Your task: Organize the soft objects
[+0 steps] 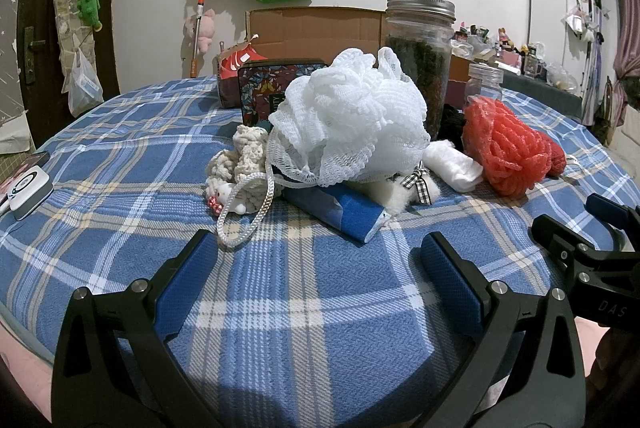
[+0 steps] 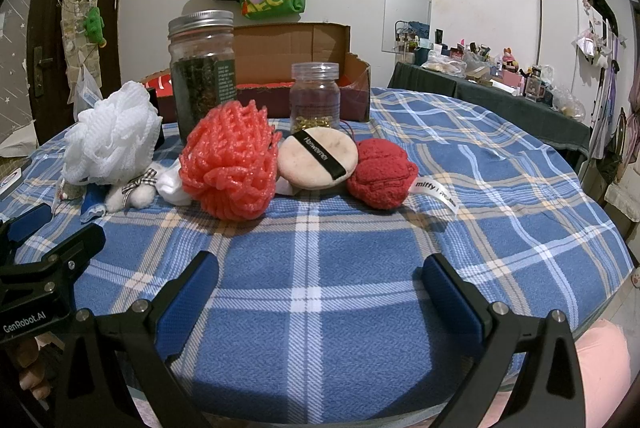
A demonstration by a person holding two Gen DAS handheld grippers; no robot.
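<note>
Blue plaid cloth [image 2: 340,268] covers the table, and the soft things sit bunched toward its far side — a white mesh bath pouf [image 1: 352,116], a coral mesh pouf [image 2: 230,160], a round powder puff [image 2: 318,158] with a black strap leaning on it, and a dark red knitted ball [image 2: 382,174] just beside that. A tall lidded jar [image 2: 202,68] and a small jar [image 2: 315,96] stand behind them, before an open cardboard box [image 2: 296,44]. Both tools hang low over bare cloth, well short of the pile: the left gripper [image 1: 316,276] and the right gripper [image 2: 320,292] each have their blue pads spread wide, nothing between them.
</note>
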